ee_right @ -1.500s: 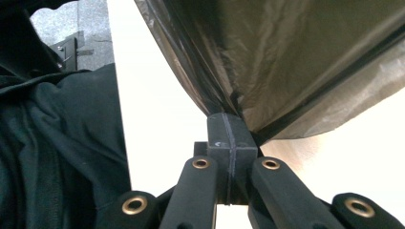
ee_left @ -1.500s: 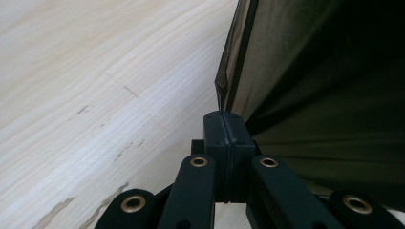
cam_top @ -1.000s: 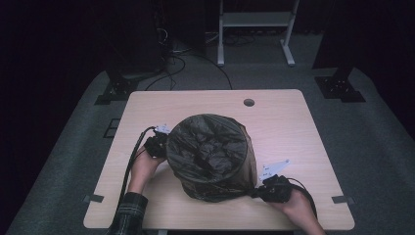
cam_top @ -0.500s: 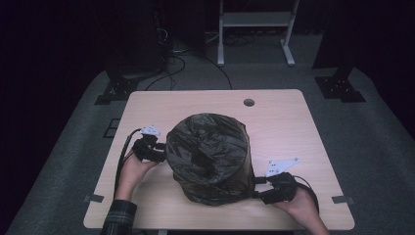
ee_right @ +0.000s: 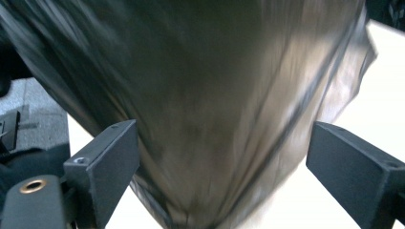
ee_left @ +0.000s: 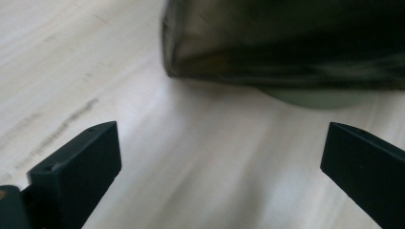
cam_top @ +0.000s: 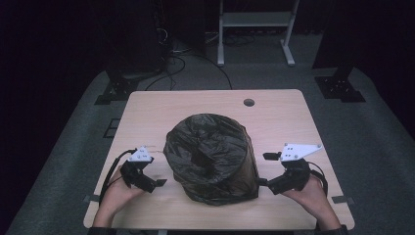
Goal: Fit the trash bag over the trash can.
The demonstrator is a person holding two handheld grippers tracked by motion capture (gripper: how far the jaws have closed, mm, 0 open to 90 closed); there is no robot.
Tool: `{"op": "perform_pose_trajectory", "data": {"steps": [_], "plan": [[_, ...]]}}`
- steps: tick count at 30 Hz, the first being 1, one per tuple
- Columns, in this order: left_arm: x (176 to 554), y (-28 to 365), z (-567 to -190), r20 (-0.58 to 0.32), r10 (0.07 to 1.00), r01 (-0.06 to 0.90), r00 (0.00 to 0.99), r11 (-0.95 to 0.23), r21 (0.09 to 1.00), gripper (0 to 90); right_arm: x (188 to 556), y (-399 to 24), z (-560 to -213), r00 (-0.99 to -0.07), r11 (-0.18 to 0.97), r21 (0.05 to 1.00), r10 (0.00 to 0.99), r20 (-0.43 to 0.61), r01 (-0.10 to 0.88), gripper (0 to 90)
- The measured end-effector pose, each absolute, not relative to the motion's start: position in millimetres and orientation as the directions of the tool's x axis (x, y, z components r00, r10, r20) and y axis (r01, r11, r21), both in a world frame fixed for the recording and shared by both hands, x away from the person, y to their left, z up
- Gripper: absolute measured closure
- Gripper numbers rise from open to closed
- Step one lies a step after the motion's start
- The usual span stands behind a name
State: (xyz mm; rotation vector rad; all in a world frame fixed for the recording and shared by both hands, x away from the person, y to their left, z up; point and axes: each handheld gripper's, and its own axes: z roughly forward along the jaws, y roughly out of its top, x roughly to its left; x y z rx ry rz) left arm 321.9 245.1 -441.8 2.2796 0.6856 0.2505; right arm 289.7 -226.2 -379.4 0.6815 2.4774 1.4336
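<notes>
A round bin wrapped in a dark, crinkled plastic bag (cam_top: 210,156) stands in the middle of the light wooden table (cam_top: 274,112). My left gripper (cam_top: 155,183) sits low on the tabletop, left of the bin and apart from it. Its jaws have just been opening and stand wide, with bare wood between them (ee_left: 222,157); the bag's edge (ee_left: 286,43) lies ahead. My right gripper (cam_top: 267,169) hovers at the bin's right side. Its jaws have also just been opening. They stand wide (ee_right: 229,167), with the bag's wall (ee_right: 215,95) ahead between them and not pressed.
A round cable hole (cam_top: 248,102) sits near the table's far edge. Behind the table, on grey carpet, are cables (cam_top: 171,58), a white frame stand (cam_top: 254,19) and black stand feet (cam_top: 340,88). The table's front edge runs close to the person's hands.
Both grippers have let go of the bag and opened. The left one has drawn away from the bin to the left and nearer. The right one has lifted and moved slightly off the bin.
</notes>
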Motion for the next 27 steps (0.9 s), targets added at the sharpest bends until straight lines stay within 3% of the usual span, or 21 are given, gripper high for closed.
{"op": "perform_pose_trajectory", "data": {"steps": [8, 15, 21, 27], "plan": [[299, 238, -462, 0.019, 0.509, 0.36, 0.861, -0.635, 0.683, 0.0, 298, -213, -330, -0.893, 0.419, 0.887, 0.449, -0.017, 0.194, 10.1], [298, 235, -471, 0.019, 0.492, 0.356, 0.87, -0.656, 0.666, 0.0, 311, -173, -294, -0.929, 0.453, 0.881, 0.367, -0.046, 0.136, 10.2], [299, 235, -478, 0.009, 0.487, 0.359, 0.873, -0.655, 0.665, 0.0, 330, -132, -285, -0.948, 0.532, 0.838, 0.31, -0.064, 0.118, 10.2], [299, 236, -480, 0.012, 0.486, 0.351, 0.874, -0.648, 0.676, 0.0, 346, -101, -297, -0.958, 0.636, 0.759, 0.282, -0.055, 0.143, 10.2]]}}
